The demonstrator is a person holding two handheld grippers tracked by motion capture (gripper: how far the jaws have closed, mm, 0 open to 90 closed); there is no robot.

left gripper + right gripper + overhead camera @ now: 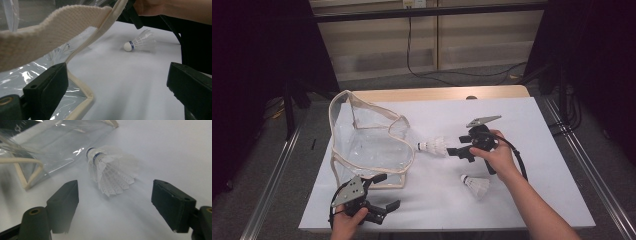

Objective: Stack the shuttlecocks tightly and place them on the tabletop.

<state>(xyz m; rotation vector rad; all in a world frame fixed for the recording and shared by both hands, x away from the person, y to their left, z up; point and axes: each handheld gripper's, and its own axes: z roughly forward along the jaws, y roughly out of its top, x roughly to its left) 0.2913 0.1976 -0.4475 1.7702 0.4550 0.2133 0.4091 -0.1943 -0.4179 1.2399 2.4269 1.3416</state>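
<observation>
While both shuttlecocks lie outside the clear bag [369, 142], nothing is packed yet; you have two pickups left, I judge. Your right gripper [455, 150] has its jaws spread wide and empty, the near shuttlecock [111, 173] just ahead between them, cork pointing away at the bag's side. Your left gripper [384, 192] is spread wide too, empty, one jaw by the bag's cream strap [50, 30]. Farther off its front, the second shuttlecock [141, 42] rests on the white table [512, 210].

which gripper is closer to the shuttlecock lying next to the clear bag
Right. The right gripper sits just behind that shuttlecock, open. The left gripper is at the table's near edge.
</observation>
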